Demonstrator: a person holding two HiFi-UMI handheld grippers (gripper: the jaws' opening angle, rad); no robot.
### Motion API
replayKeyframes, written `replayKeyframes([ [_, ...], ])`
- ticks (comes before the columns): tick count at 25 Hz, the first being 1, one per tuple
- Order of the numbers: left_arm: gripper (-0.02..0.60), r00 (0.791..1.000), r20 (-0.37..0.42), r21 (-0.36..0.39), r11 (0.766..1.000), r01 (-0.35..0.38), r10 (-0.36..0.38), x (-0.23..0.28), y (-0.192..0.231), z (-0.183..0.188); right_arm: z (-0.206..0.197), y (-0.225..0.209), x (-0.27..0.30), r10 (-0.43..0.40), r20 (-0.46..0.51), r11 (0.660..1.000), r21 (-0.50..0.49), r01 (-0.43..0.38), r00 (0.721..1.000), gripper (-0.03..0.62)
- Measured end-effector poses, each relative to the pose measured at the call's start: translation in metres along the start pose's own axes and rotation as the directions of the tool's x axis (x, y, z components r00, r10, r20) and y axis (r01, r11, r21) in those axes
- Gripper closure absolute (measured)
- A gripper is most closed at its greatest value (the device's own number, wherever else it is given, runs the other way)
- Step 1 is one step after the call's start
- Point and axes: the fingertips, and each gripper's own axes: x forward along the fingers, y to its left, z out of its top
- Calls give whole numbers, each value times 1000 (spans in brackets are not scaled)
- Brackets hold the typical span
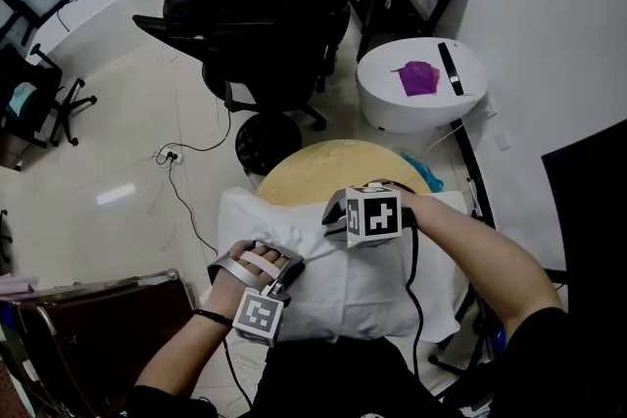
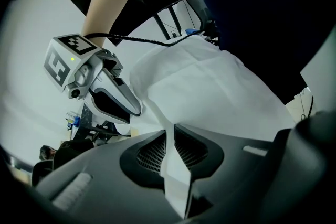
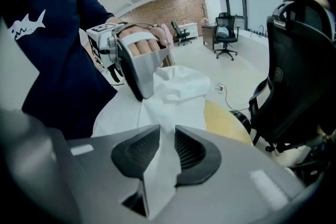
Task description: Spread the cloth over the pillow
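Pinching the cloth (image 2: 210, 86) between narrow jaws, left gripper (image 2: 169, 132) and right gripper (image 3: 167, 132) alike.

Soft, creased matt white cloth (image 1: 364, 287); smooth pale wooden tabletop (image 1: 312, 173); matt grey plastic jaws, cross-hatched inside

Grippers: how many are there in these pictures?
2. In the head view the left gripper is low and left of centre, the right gripper just beyond it to the right; each pinches the white cloth.
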Motion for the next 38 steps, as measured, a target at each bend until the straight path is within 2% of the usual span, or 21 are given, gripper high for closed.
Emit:
replayKeyframes([
  [2,523,999,27,-25,999,27,-26,-1,-6,-4,1,1,2,-12,-3,1000,-15,12,1000,503],
  [4,499,992,81,-74,992,105,-99,-13,-11,-5,2,3,3,-24,-1,999,-33,24,1000,507],
  [6,495,969,158,-132,969,209,-188,-35,-9,-2,2,4,3,-41,-4,998,-49,41,999,507],
  [8,495,957,193,-173,953,248,-215,-56,3,-10,1,3,4,-64,-4,996,-60,64,998,507],
  [10,495,972,170,-209,957,199,-165,-69,28,-33,0,4,6,-79,5,995,-59,79,997,507],
  [13,495,994,62,-226,969,99,-87,-67,74,-79,-1,5,6,-86,21,995,-52,87,996,507],
  [15,499,994,-8,-214,971,109,-114,-56,92,-105,-2,6,6,-93,28,994,-49,94,995,507],
  [17,500,983,-35,-216,962,169,-180,-42,101,-121,-2,7,5,-100,32,994,-47,101,995,507],
  [19,500,962,-17,-220,939,264,-274,-27,101,-129,-2,7,5,-106,38,993,-44,108,994,507],
  [20,500,944,3,-222,920,322,-330,-19,96,-130,-3,8,5,-109,41,993,-43,110,993,507],
  [22,500,899,37,-228,872,433,-437,-3,83,-133,-4,8,5,-111,46,993,-38,113,993,507],
  [24,499,859,46,-239,830,505,-510,14,71,-140,-5,9,6,-114,53,993,-34,116,992,507],
  [28,448,810,57,-252,777,577,-584,38,55,-145,-6,9,7,-124,72,992,-20,125,990,507],
  [31,440,776,57,-240,746,621,-628,48,45,-142,-7,7,5,-136,86,990,-13,138,987,507],
  [33,462,759,60,-232,730,642,-649,51,40,-140,-8,6,5,-148,93,989,-8,150,985,507],
  [36,539,729,29,-249,702,668,-684,49,29,-149,-8,4,3,-175,110,984,-2,176,978,507],
  [37,573,727,22,-250,700,669,-686,50,27,-151,-8,3,1,-189,118,982,1,191,975,507],
  [38,579,731,24,-246,705,665,-682,50,26,-149,-8,1,-1,-205,128,978,7,206,970,505],
])
